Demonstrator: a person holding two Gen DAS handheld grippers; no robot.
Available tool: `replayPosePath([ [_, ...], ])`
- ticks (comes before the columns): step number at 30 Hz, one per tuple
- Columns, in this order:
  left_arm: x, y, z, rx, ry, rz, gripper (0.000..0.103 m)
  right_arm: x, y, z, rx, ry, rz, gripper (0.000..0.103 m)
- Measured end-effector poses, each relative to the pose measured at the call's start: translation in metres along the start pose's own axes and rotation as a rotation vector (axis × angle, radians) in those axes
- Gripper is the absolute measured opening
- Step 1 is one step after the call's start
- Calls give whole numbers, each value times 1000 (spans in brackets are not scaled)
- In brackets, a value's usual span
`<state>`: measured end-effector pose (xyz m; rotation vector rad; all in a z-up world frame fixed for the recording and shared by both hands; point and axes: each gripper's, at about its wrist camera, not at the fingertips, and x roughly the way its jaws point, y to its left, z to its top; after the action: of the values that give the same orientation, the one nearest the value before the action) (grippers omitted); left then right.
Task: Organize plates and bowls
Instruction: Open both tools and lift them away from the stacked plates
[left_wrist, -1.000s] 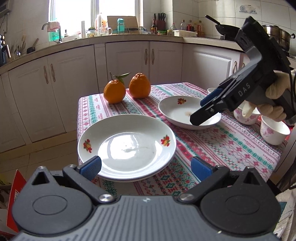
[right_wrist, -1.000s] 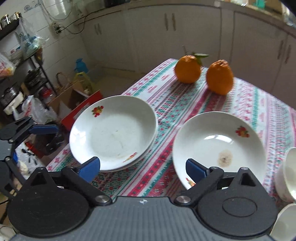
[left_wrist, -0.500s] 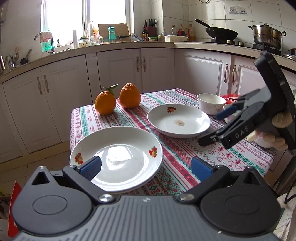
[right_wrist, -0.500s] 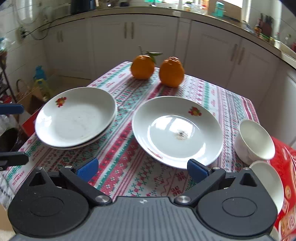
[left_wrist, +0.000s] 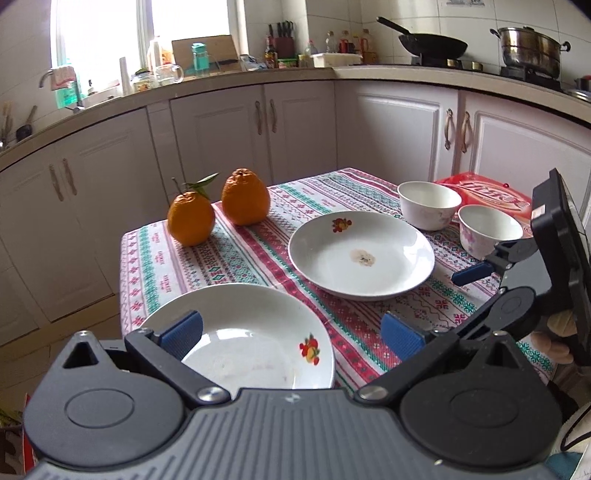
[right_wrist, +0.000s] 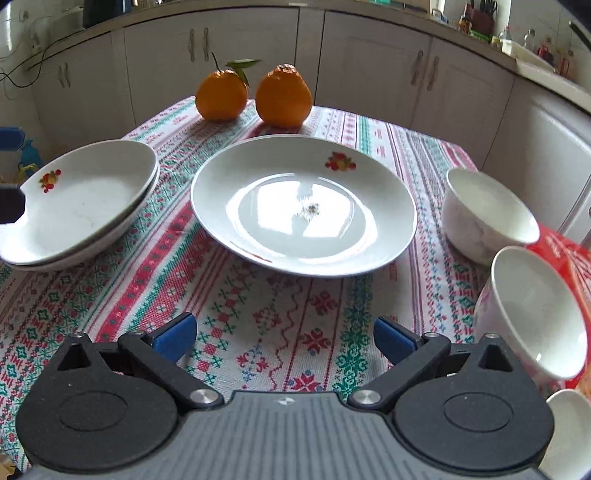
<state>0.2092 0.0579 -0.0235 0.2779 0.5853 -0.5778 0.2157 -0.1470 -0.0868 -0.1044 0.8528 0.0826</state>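
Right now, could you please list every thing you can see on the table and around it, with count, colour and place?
plates: 2, white with fruit print, stacked at the table's left edge
plate: 1, white, a brown stain in its middle, centre of the table
bowls: 2 whole ones, white, right side by the red pack; a third white rim shows in the right wrist view's bottom corner
oranges: 2, orange, one with a leaf, far end of the table
red pack: 1, red, right edge behind the bowls
tablecloth: 1, red, green and white pattern
wok: 1, black, on the stove
pot: 1, steel, on the stove
left gripper: fingers open, over the stack
right gripper: fingers open, above the cloth
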Motion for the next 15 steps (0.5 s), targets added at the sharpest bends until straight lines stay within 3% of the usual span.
replayPosePath([
  [15,93,2,66,79,118,-192,102,13,-13,3,32,-38,41,103],
])
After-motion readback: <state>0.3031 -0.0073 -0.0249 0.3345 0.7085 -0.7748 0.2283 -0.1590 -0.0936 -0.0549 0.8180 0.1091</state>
